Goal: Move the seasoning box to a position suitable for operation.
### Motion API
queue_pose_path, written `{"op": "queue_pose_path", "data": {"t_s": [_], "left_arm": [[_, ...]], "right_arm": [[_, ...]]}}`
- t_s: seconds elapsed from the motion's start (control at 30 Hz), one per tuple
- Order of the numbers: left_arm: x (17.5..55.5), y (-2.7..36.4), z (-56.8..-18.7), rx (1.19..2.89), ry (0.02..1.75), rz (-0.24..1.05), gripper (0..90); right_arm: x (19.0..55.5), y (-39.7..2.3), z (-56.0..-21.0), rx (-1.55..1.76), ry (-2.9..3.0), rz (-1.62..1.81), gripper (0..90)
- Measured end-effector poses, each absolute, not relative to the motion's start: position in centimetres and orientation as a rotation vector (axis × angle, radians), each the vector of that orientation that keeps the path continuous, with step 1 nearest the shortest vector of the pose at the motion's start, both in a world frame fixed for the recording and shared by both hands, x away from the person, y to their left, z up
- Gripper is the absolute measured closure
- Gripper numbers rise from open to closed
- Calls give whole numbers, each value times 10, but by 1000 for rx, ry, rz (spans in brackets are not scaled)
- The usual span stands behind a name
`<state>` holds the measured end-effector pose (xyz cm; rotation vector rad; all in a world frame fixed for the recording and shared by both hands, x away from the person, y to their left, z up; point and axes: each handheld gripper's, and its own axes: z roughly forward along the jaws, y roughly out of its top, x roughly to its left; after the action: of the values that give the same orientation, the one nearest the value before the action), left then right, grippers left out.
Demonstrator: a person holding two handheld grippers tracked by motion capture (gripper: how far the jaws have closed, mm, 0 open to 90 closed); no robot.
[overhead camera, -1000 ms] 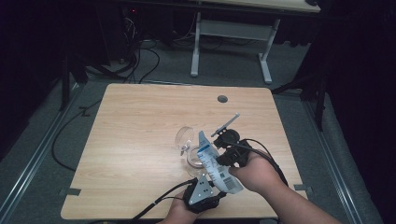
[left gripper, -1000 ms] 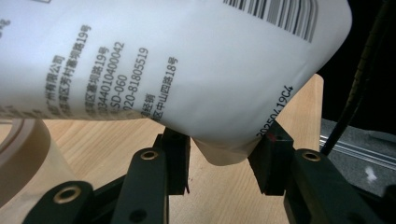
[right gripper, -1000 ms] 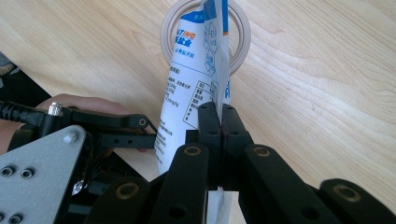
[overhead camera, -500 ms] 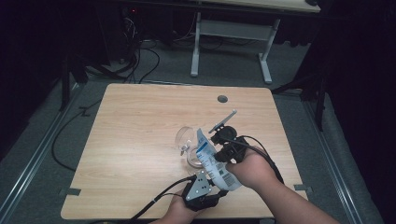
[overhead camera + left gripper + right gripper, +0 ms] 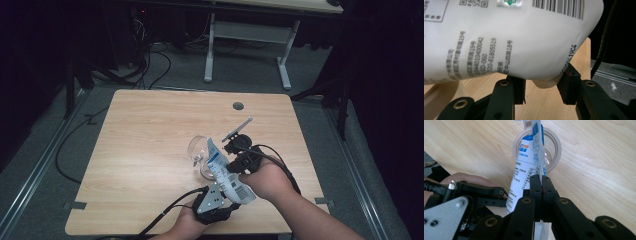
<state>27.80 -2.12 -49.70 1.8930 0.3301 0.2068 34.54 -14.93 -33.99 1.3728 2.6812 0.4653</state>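
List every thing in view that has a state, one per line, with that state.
pouch: held tilted, top end over the glass.
glass: upright on the table, open-mouthed; contents cannot be told.
left gripper: fingers spread around the pouch's bottom corner.
right gripper: shut on the pouch's edge.

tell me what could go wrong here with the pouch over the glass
The right tongs pinch only the thin side edge of the pouch; it could slip or tear. The left tongs stand open around its bottom corner, giving little support. The clear glass looks tipped beside the pouch's top and might roll if nudged.
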Motion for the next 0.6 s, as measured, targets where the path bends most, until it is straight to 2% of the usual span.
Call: {"op": "queue_pose_path", "data": {"t_s": [0.6], "left_arm": [[280,-31,-490,1885,328,189,630]], "right_arm": [[345,-152,-335,1366,2675,469,900]]}}
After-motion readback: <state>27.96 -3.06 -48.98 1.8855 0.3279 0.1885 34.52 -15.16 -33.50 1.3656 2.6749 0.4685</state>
